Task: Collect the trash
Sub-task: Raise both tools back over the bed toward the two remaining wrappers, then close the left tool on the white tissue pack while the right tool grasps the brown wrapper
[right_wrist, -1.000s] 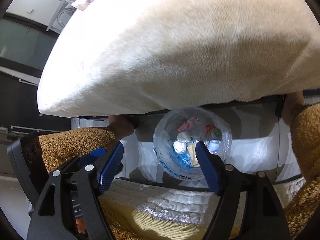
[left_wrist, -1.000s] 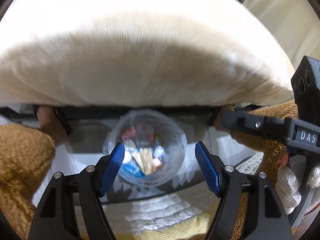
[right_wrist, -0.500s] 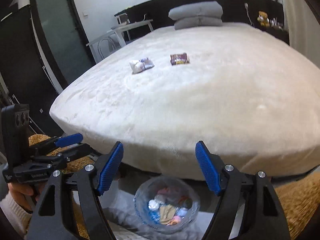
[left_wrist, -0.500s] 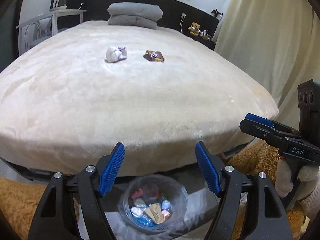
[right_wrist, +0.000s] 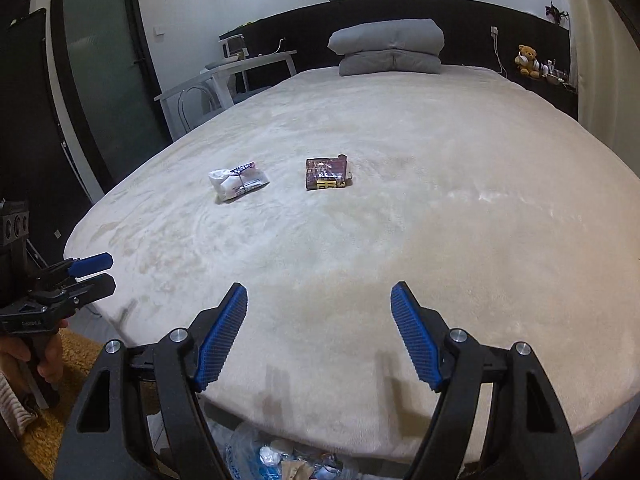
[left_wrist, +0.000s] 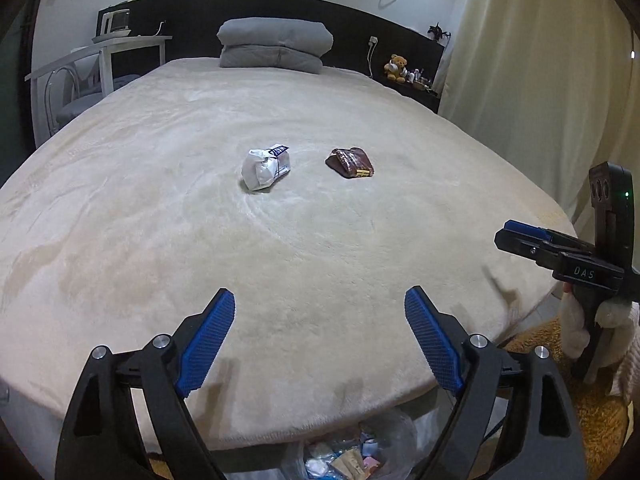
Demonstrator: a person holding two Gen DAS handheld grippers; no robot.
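Two pieces of trash lie near the middle of the beige bed: a crumpled white wrapper (left_wrist: pixel 265 168) (right_wrist: pixel 238 180) on the left and a brown snack packet (left_wrist: pixel 350 163) (right_wrist: pixel 327 173) to its right. My left gripper (left_wrist: pixel 320 330) hovers over the bed's near edge, well short of both; its jaws are opening with nothing between them. My right gripper (right_wrist: pixel 319 326) stands open and empty, also at the near edge. A clear bag of collected trash (left_wrist: pixel 352 454) (right_wrist: pixel 276 458) sits on the floor below the bed edge, partly hidden.
Folded grey pillows (left_wrist: pixel 276 42) lie at the headboard. A white desk with a chair (left_wrist: pixel 100 64) stands left of the bed, a curtain (left_wrist: pixel 540 60) on the right. A teddy bear (right_wrist: pixel 527 56) sits on the dark shelf. A gloved hand (left_wrist: pixel 580 320) holds the right gripper.
Both grippers have risen from the floor bag to above the bed's edge, bringing the bed top and both wrappers into view. The left gripper's jaws have spread wider.
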